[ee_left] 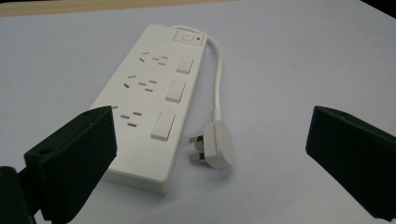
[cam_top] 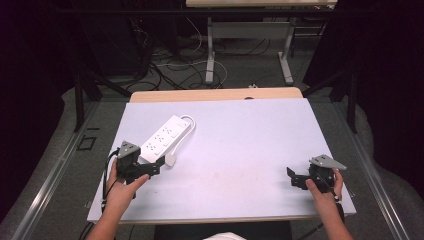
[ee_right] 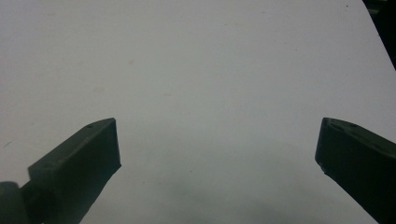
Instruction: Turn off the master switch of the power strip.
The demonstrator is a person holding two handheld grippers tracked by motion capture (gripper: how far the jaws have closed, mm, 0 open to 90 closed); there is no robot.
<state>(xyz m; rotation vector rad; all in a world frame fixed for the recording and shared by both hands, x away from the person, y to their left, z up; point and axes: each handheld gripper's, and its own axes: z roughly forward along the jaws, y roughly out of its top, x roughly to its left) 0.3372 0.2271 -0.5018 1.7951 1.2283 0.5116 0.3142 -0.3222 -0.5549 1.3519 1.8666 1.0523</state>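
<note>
Table (cam_top: pixel 240 150): pale top, wooden far edge.
Power strip (cam_top: pixel 166 137): white, lying flat at the left of the table, three sockets with switches, angled away toward the far side; just ahead of the left gripper.
Left gripper (ee_left: pixel 210 154): jaws spread wide, holding nothing, set low near the strip's near end.
Right gripper (cam_top: pixel 295 178): near the table's right front corner, well apart from the strip, jaws wide apart, holding nothing.
Cord (ee_left: pixel 217 74): white, looping from the strip's far end.
Plug (ee_left: pixel 215 145): white, three pins, lying just beside the strip, between the left jaws.
</note>
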